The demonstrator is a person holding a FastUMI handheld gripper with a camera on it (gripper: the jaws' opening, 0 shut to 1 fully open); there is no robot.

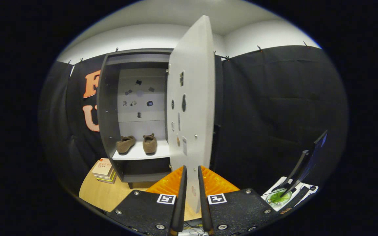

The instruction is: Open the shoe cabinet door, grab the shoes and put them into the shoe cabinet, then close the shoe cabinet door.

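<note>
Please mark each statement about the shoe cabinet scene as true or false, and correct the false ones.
1. The cabinet door is open. True.
2. Both shoes lie on the floor. False: they sit on a shelf inside the cabinet.
3. The hand-held gripper has its fingers on either side of the door's lower edge. True.
4. The books are stacked on top of the cabinet. False: they lie on the wooden surface beside its base.
</note>
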